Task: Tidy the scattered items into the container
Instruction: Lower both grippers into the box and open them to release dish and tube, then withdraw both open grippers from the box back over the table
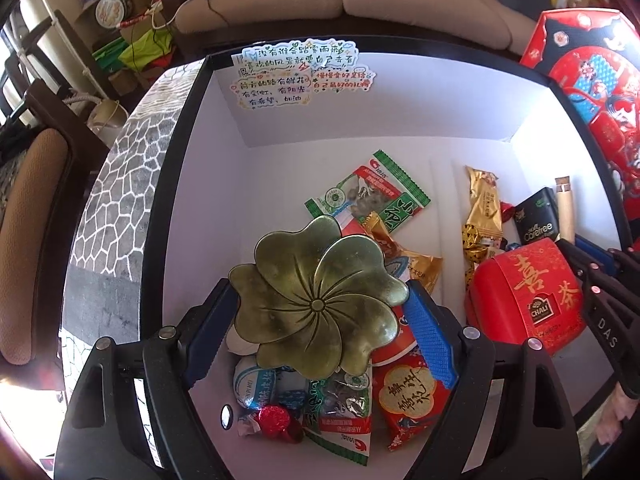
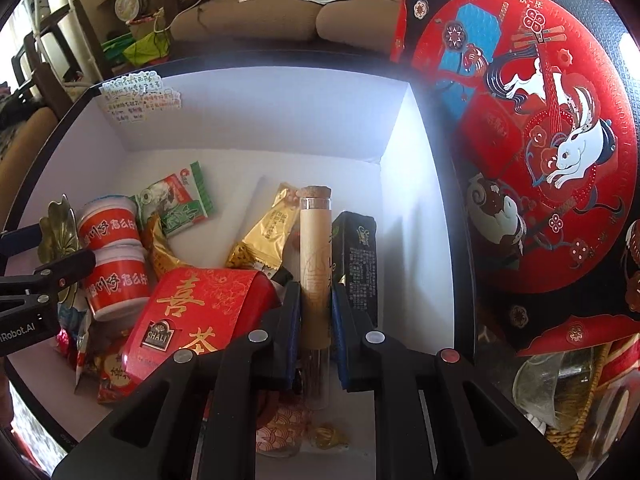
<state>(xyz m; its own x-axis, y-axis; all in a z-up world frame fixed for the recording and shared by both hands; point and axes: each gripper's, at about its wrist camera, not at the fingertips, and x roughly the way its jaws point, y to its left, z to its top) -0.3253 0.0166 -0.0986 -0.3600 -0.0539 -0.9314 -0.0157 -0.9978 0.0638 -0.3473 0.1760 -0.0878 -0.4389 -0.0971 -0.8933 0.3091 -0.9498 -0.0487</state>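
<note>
- Your left gripper point(image 1: 320, 312) is grasping the green flower dish point(image 1: 318, 300). Its blue pads touch the dish on both sides, and the jaws stand wide because the dish is wide.
- The dish hangs inside the white box point(image 1: 208, 184), over the snack packs on the near left side. Lower it flat and let go softly, so it does not tip or squash the packs.
- Under the dish you have a red snack bag point(image 1: 412, 400), a green seed pack point(image 1: 344, 412) and a shiny red candy point(image 1: 276, 420).
- More to the middle lie another green seed pack point(image 1: 372, 196) and a gold wrapper point(image 1: 482, 204).
- Next comes the red tea tin point(image 1: 532, 292). It lies on its side in the box.
- Your right gripper point(image 2: 316, 312) is clenched on the glass tube with the cork point(image 2: 315, 264). The tube points away from you and sits low in the right part of the box, between the tea tin and the black pack point(image 2: 358, 256).
- Glass can break, so I think you should lay the tube down on the bare floor of the box before you open the jaws.
- Outside the box on the right stands a big red lid with a rabbit point(image 2: 532, 120).
</note>
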